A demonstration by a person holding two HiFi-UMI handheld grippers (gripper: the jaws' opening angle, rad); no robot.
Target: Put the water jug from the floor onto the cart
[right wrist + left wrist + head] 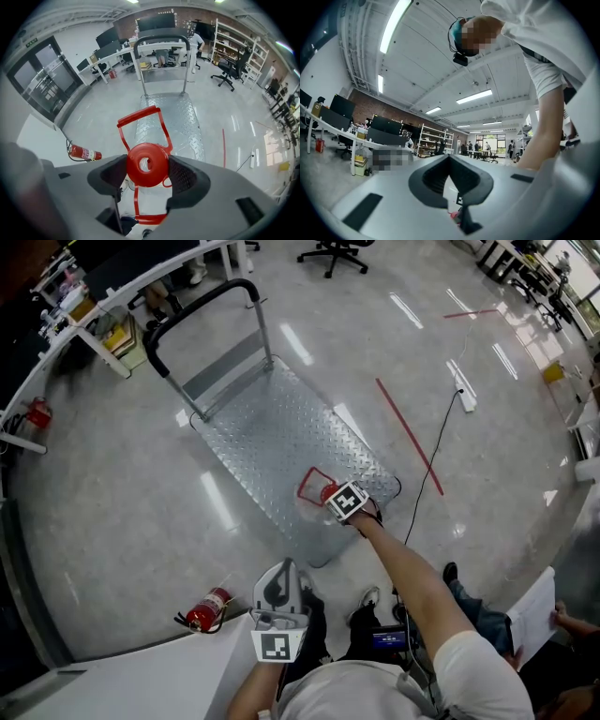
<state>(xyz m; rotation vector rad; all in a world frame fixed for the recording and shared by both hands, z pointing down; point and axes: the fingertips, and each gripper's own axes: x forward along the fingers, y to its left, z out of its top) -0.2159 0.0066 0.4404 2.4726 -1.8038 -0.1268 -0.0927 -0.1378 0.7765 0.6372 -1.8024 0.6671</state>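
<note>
**Right gripper** [334, 497]: arm extended forward. The jaws are clamped on the red cap [147, 164] of the water jug [317, 491], one pad on each side. The red carrying handle [142, 123] stands up on the far side of the cap.

**Water jug:** in the head view it lies over the near right part of the cart [272, 437] deck, close to the near edge. The views do not show whether its base rests on the deck.

**Left gripper** [285, 570]: held close to the body and aimed upward into the room. Its pads meet at the tip, with nothing between them.

**Clearances:**
- The deck is bare from the jug to the push handle [202, 301] at the far left end.
- A fire extinguisher [208, 608] lies on the floor, near left of the cart, apart from it.
- A red floor line [408, 432] and a black cable [431, 474] run right of the deck.
- Open floor lies left of the cart as far as the desks [112, 296].
</note>
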